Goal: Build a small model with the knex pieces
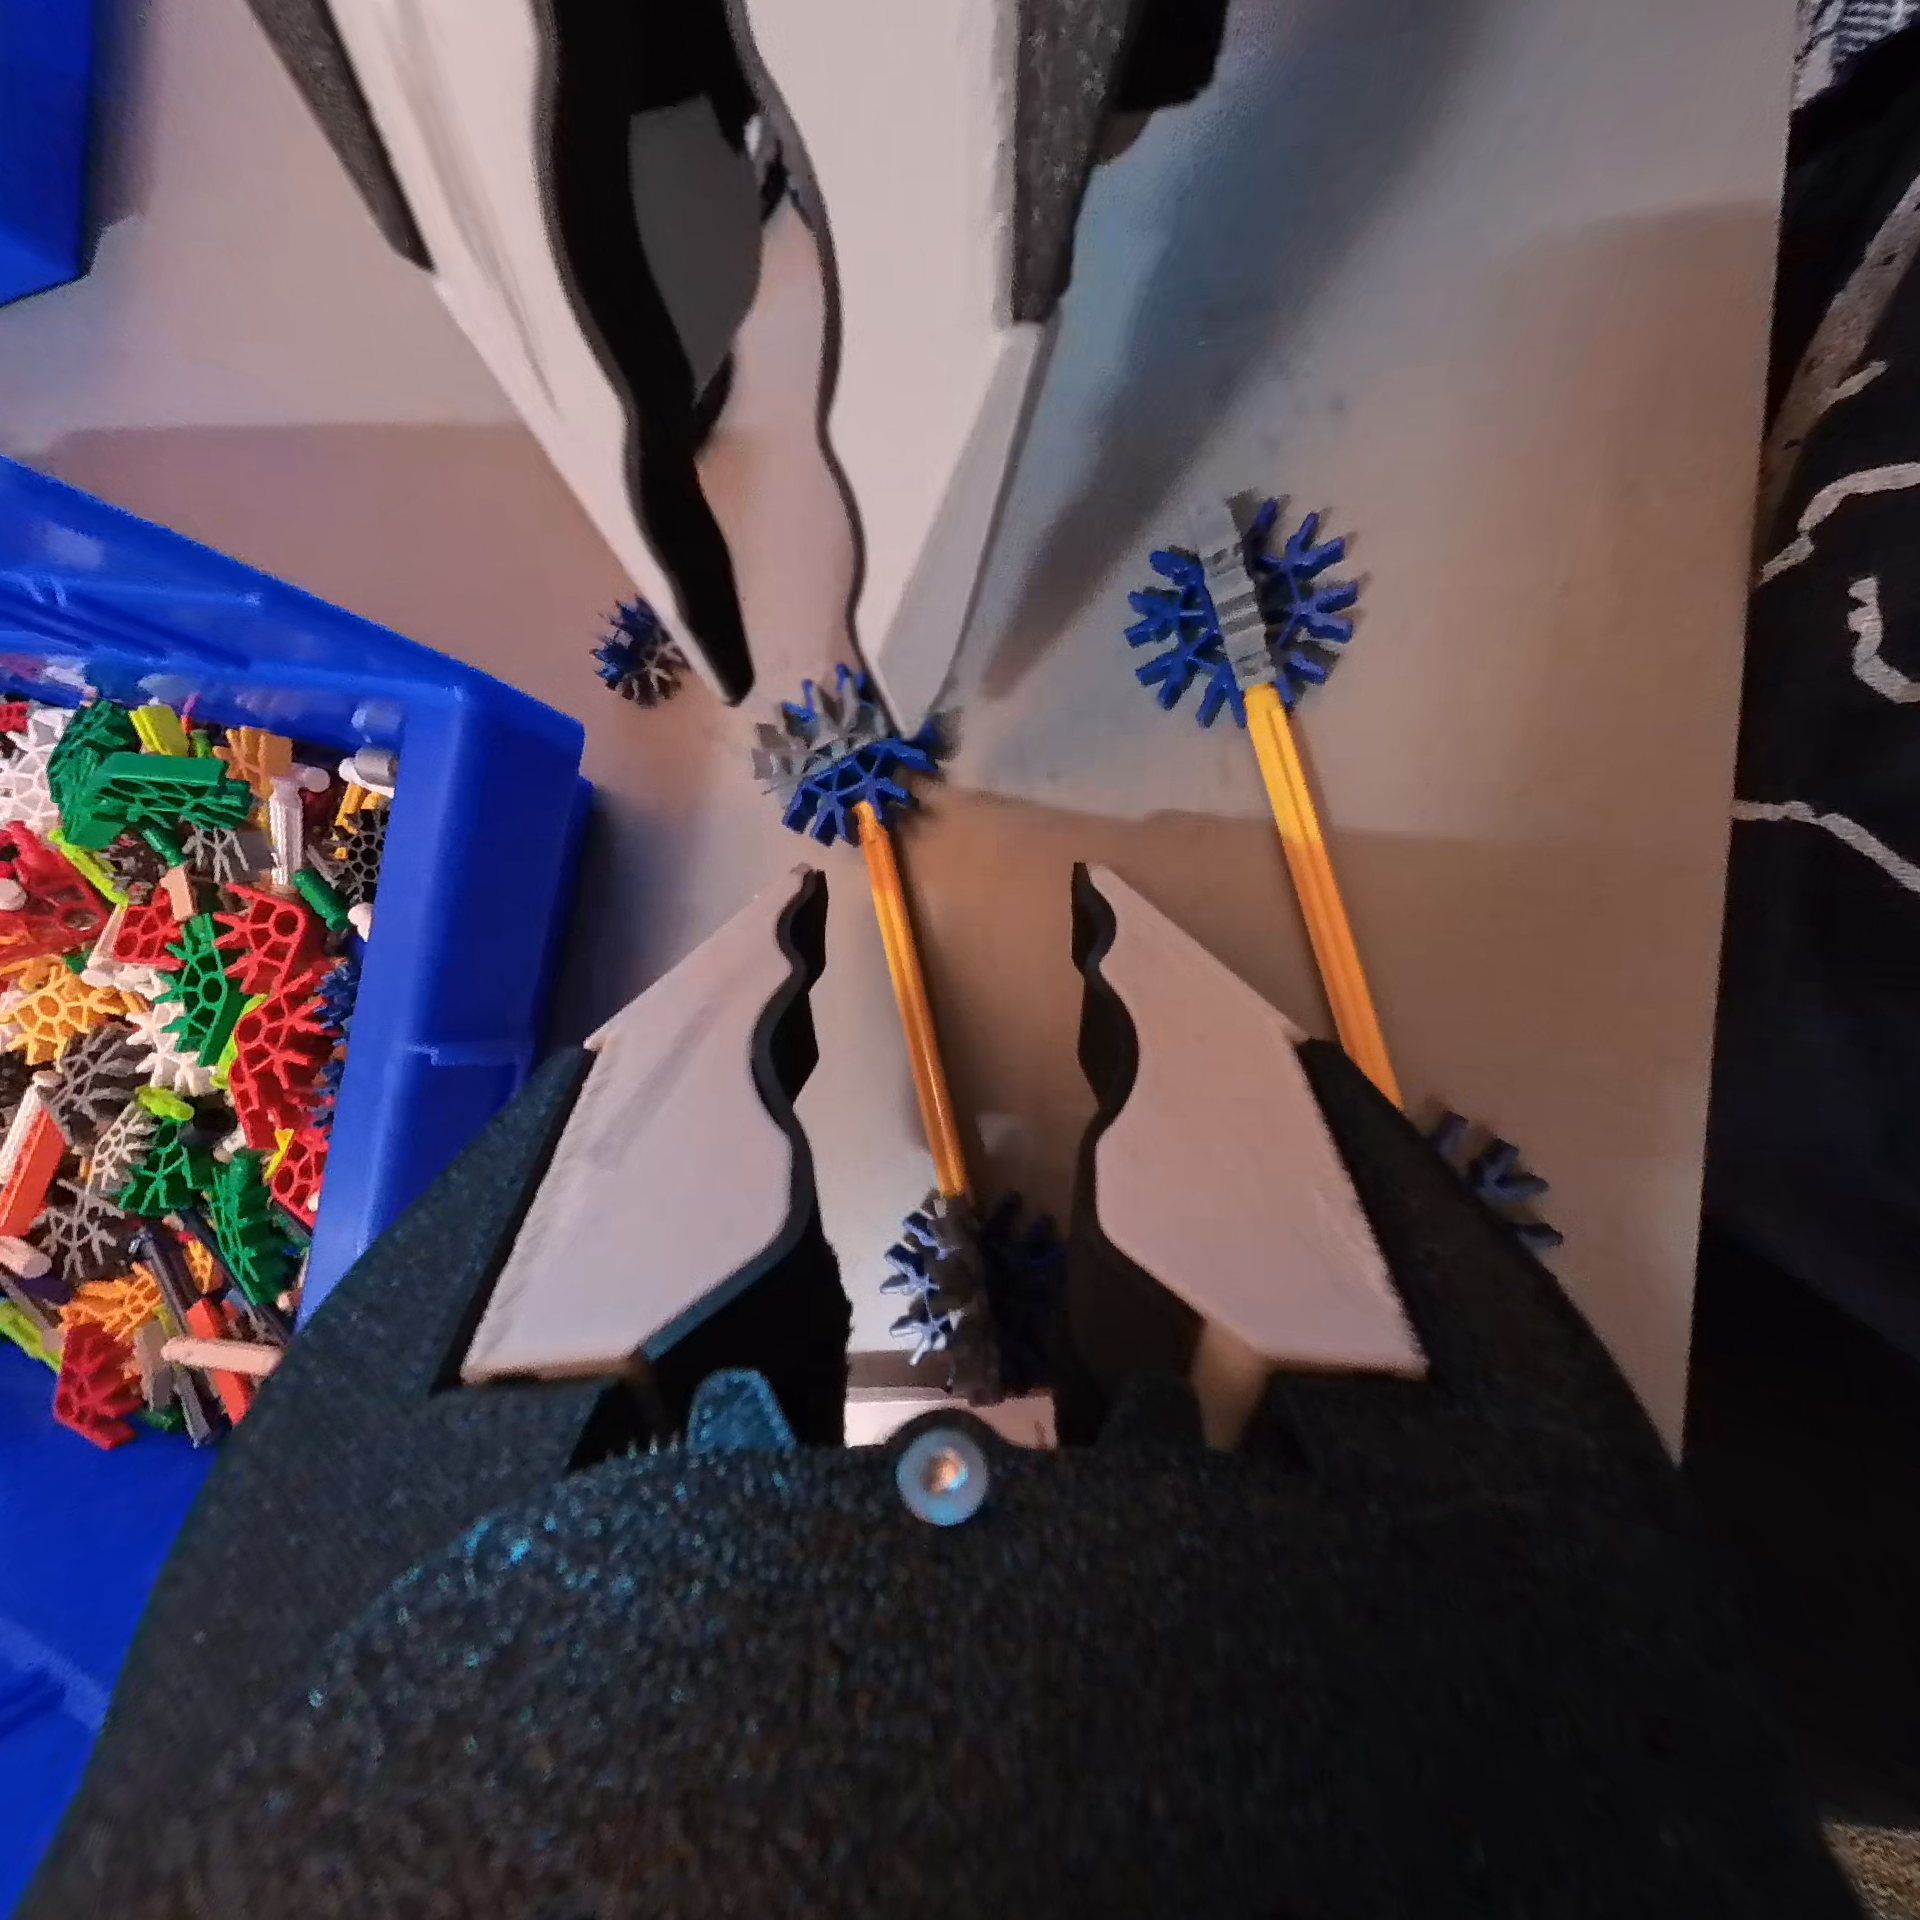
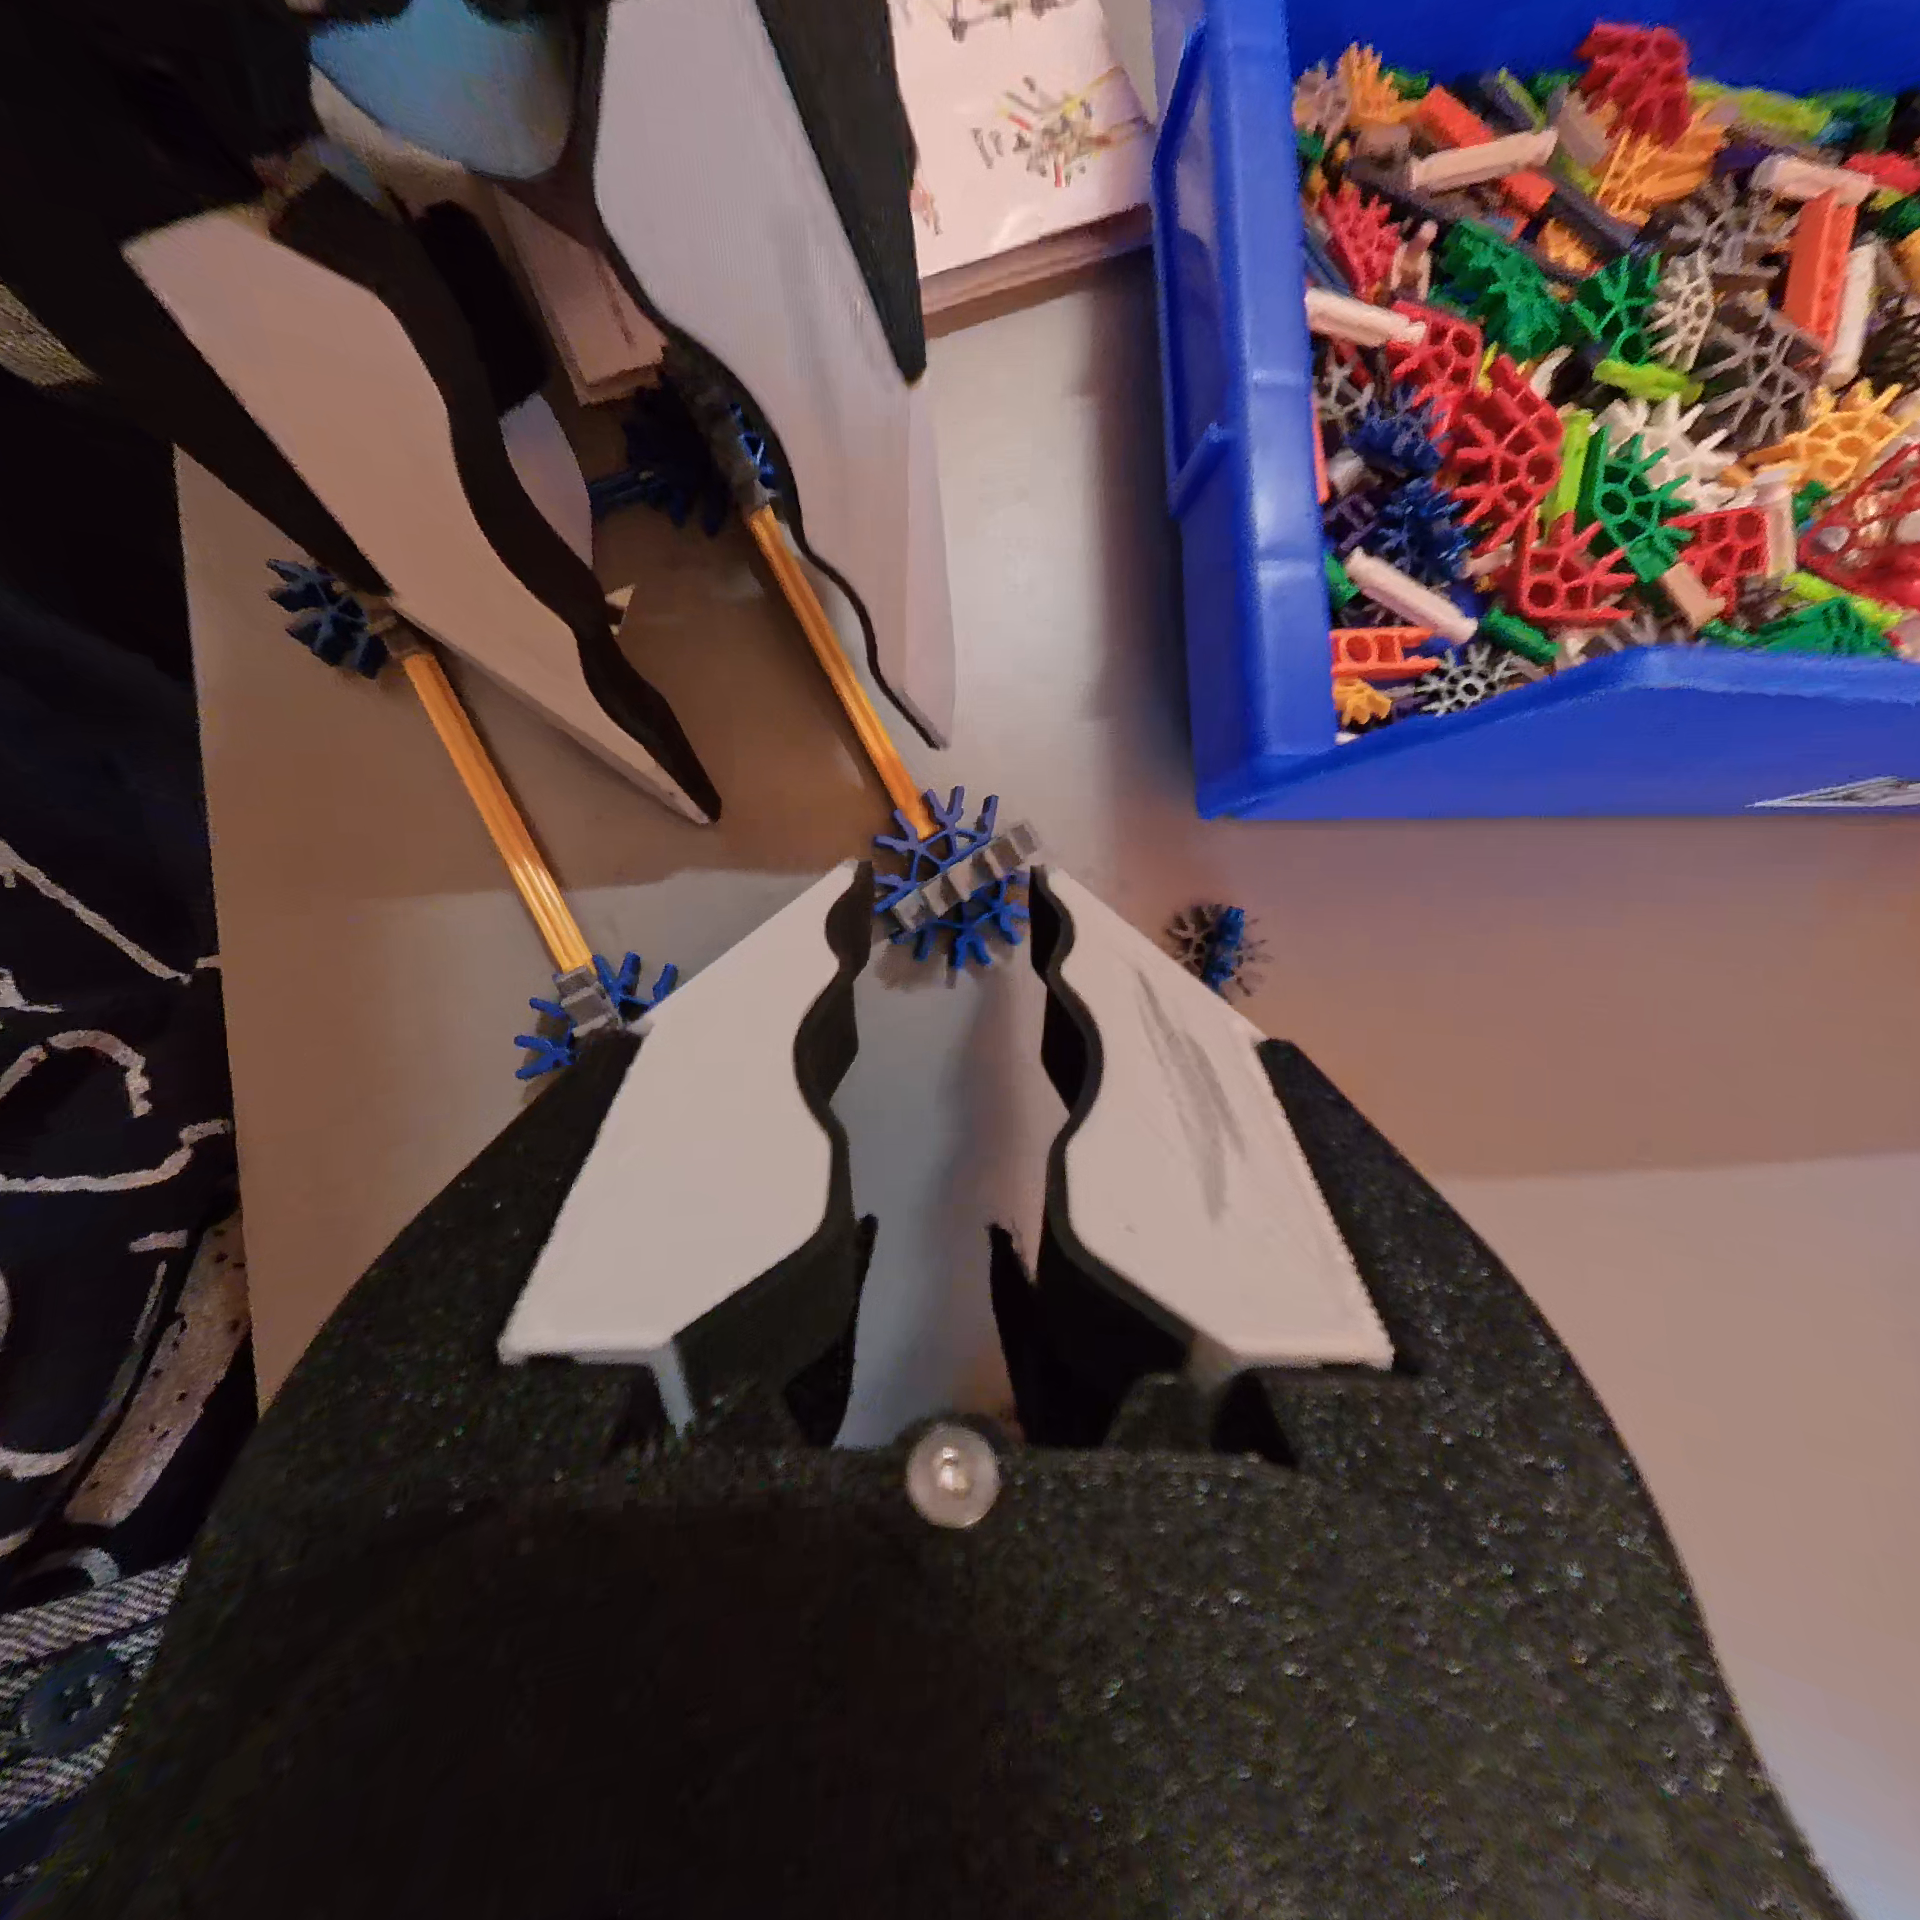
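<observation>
A yellow rod [image 1: 914, 1018] lies on the pale table with a blue-and-grey connector cluster on each end. My left gripper [image 1: 945, 878] is open and straddles the rod; the near cluster [image 1: 966, 1278] sits deep between its fingers. My right gripper [image 2: 948, 883] comes from the opposite side, and its tips are closed on the far cluster [image 2: 951, 894], which also shows in the left wrist view [image 1: 842, 769]. In the right wrist view the left gripper [image 2: 810, 769] shows open over the rod [image 2: 842, 675].
A second yellow rod [image 1: 1320, 894] with blue-and-grey clusters lies parallel beside the first. A small loose connector [image 1: 636, 655] lies near the right gripper's tips. A blue bin [image 2: 1226, 416] holds many coloured pieces. A printed sheet [image 2: 1018, 135] lies behind. A person's dark patterned clothing [image 1: 1849, 623] borders the table. About 4 centimetres separates my left fingertips from my right.
</observation>
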The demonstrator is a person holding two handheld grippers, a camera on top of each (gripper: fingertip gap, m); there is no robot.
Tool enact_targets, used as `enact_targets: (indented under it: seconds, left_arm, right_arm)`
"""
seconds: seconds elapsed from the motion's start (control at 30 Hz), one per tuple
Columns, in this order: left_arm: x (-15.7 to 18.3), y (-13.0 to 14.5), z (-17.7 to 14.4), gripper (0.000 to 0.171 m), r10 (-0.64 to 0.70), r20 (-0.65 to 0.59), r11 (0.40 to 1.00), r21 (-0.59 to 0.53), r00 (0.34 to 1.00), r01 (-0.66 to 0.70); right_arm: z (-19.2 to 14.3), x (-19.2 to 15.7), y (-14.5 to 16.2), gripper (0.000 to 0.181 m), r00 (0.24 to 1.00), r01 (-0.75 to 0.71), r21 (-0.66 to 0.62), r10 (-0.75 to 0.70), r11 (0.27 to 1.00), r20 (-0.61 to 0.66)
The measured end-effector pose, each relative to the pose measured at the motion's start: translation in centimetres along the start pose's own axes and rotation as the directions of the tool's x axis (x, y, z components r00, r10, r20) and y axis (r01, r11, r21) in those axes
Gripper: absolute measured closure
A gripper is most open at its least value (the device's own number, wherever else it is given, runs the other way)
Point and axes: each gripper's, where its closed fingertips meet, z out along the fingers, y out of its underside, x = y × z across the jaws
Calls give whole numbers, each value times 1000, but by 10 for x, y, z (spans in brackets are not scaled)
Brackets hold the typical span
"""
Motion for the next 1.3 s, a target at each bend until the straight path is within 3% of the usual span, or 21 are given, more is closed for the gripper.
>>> enact_targets:
  seconds: [0.63,0.8,0.93,1.3]
  left_arm:
    - [0,-6,5,127,28,-21,1000,5,999,-28]
    - [1,-4,3,126,34,-9,999,-7,999,-34]
    - [-1,-1,-3,126,19,11,1000,-1,1000,-19]
    - [5,10,-12,127,12,25,1000,-10,1000,-11]
  right_arm:
    - [0,2,-12,160,999,47,15,-47,999,26]
    - [2,-5,-19,170,994,100,19,-101,995,42]
    - [3,-6,-19,181,989,128,-12,-127,992,69]
    - [7,-9,-14,181,965,236,-168,-211,957,154]
